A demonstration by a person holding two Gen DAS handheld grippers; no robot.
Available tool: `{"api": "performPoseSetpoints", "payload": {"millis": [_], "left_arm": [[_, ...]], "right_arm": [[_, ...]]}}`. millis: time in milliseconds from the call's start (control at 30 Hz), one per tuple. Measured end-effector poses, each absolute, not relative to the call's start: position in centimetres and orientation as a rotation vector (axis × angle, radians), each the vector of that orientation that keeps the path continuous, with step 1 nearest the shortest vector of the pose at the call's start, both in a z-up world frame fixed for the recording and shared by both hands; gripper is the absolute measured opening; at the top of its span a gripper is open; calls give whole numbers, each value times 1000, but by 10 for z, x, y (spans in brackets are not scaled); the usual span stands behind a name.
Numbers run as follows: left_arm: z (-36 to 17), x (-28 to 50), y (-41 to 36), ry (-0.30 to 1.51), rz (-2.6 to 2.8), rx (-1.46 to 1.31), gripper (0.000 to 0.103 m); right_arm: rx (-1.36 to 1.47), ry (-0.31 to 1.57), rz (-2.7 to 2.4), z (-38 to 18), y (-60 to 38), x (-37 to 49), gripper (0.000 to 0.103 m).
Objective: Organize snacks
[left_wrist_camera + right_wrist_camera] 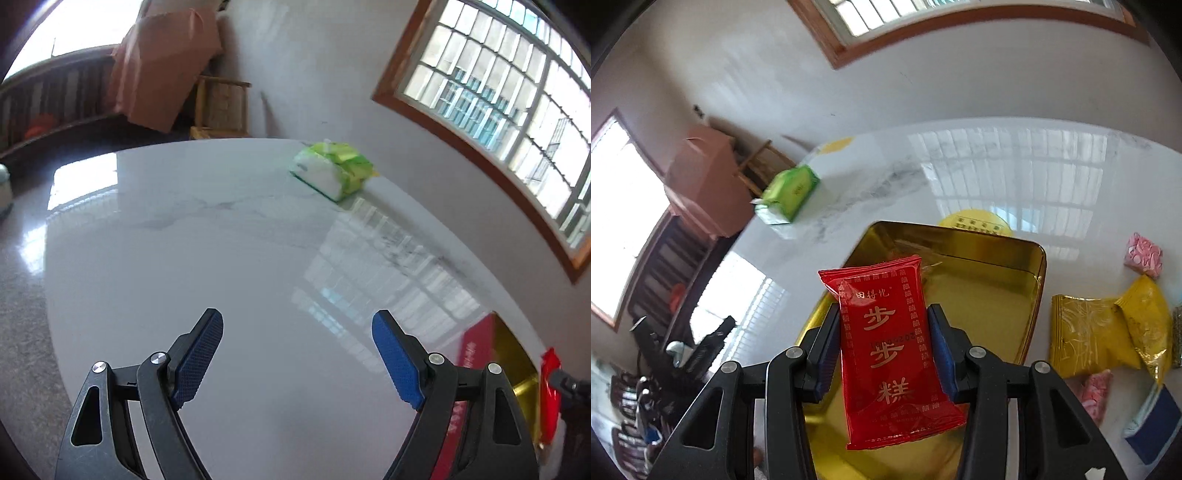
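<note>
My right gripper (884,325) is shut on a red snack packet (886,347) with gold characters and holds it above the open gold tin (997,291). The tin's inside looks bare. Two yellow snack packets (1086,332) and pink packets (1144,259) lie on the white table right of the tin. My left gripper (297,352) is open and empty over bare white tabletop. In the left wrist view the tin (517,369) with its red side and the red packet (550,395) show at the far right edge.
A green and white tissue pack (332,170) lies at the table's far edge near the wall. A yellow round lid (975,223) lies behind the tin. A blue and white box (1156,424) sits at the right. A cardboard box and wooden chair stand beyond the table.
</note>
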State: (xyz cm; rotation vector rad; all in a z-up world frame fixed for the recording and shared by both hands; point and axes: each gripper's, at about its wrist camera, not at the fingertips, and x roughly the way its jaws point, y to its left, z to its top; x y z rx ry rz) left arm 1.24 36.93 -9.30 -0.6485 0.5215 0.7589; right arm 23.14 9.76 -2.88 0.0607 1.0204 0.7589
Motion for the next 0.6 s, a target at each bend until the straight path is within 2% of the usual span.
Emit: {"api": "performPoseSetpoints", "payload": {"millis": [300,600], "left_arm": [[-80,27,344,468,701,-498,83],[-87,19,359,465,696,-602,83]], "right_arm": [[23,1102,659,-56,111,255,43],[-37,1105,605,-64,124,263,43]]}}
